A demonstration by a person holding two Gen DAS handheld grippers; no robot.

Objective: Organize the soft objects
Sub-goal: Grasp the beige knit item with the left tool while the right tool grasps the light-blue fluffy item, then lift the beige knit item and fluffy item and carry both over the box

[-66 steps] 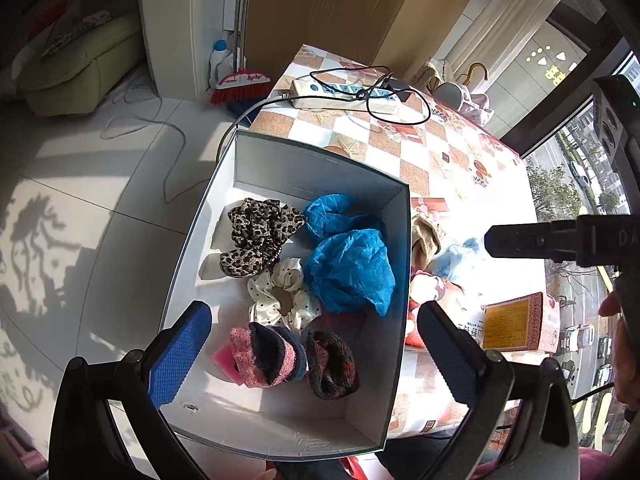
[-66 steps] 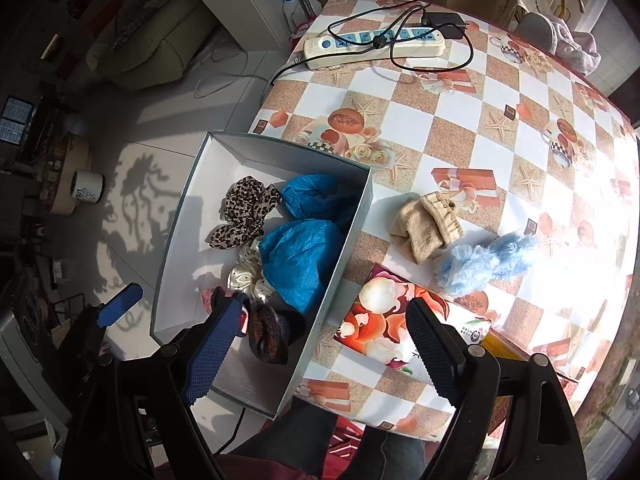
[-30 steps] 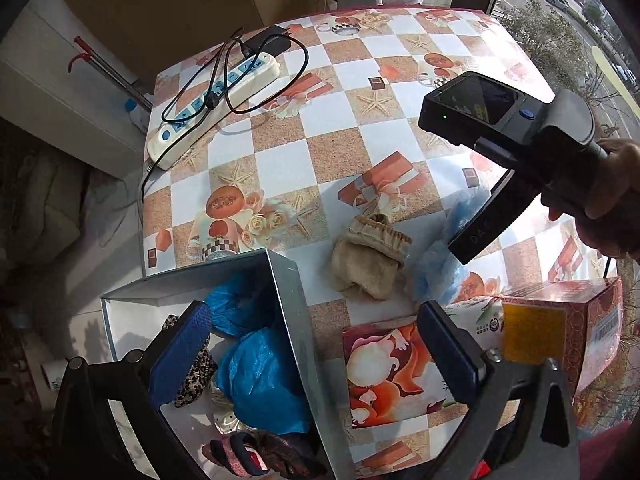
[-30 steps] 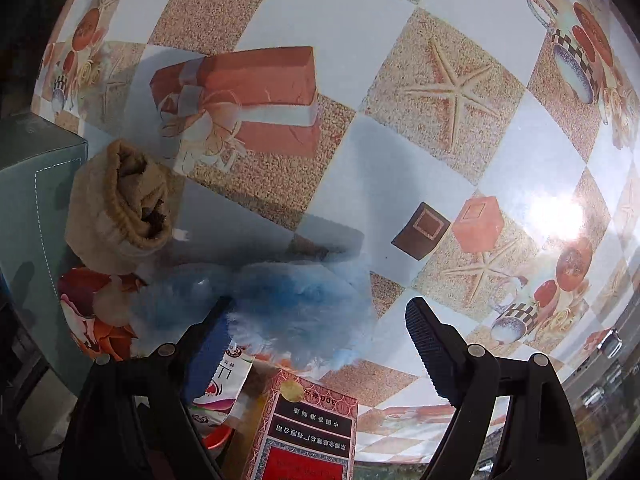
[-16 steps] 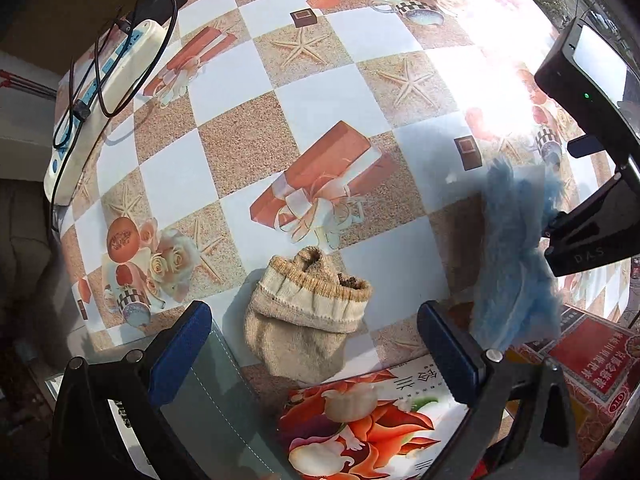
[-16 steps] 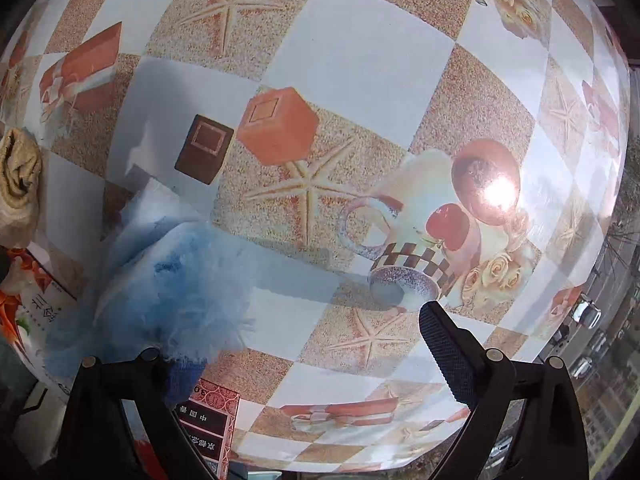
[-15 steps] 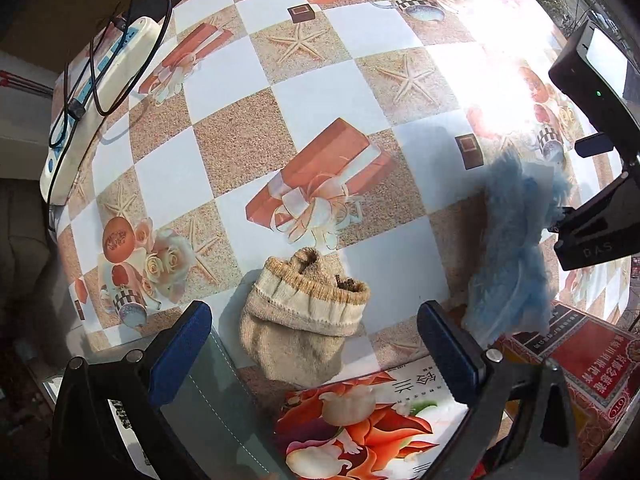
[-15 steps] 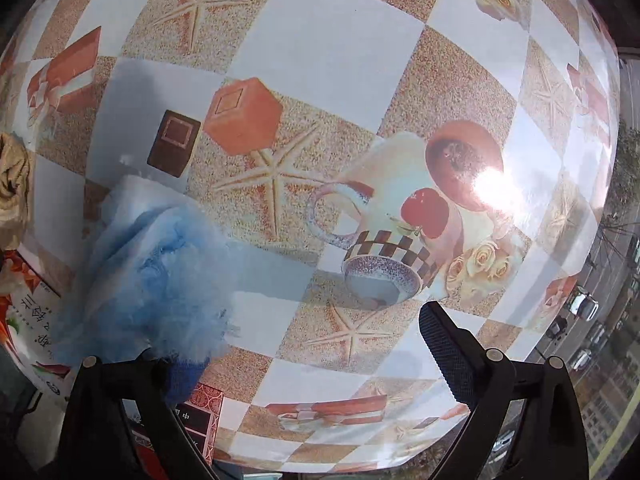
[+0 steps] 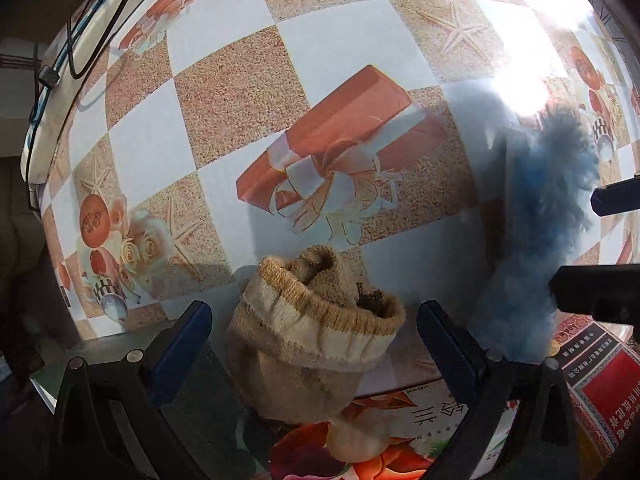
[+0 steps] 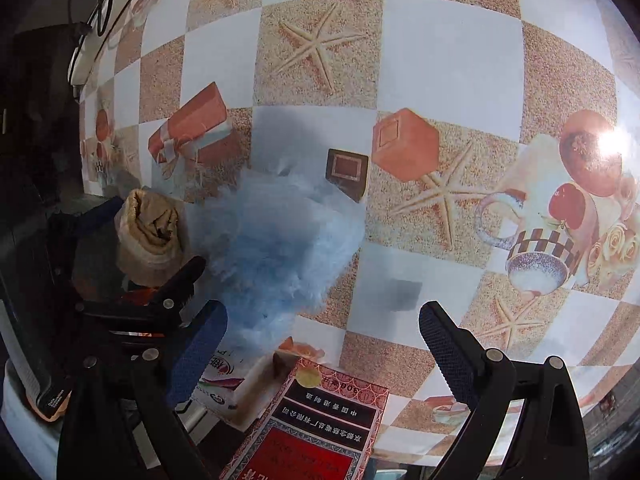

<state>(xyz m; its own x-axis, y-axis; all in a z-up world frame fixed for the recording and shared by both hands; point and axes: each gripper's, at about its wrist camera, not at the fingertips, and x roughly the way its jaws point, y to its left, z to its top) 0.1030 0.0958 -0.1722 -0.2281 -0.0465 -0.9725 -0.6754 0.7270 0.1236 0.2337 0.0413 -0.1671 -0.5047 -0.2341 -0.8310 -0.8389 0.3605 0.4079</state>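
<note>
**A:** My left gripper is pointing steeply down at the table, jaws standing wide apart, pads touching nothing. My right gripper is also spread wide with nothing pressed between its pads.

**B:** Surface?

**A:** I am looking at a glossy checkered tablecloth, sand-brown and white squares printed with starfish, gift boxes and cups. Sun glare is washing out its far right. A white power strip with black cables is lying at the far left edge; the room beyond is reading dark.

**B:** Target position?

**A:** The beige knitted sock, rolled into a bundle with its cuff up, is sitting between my left fingers, apart from both. Its near end is resting against a floral tissue box. The fluffy blue sock is lying just ahead of my right gripper's left finger, outside the gap. A red printed box is sitting near that gripper.
</note>
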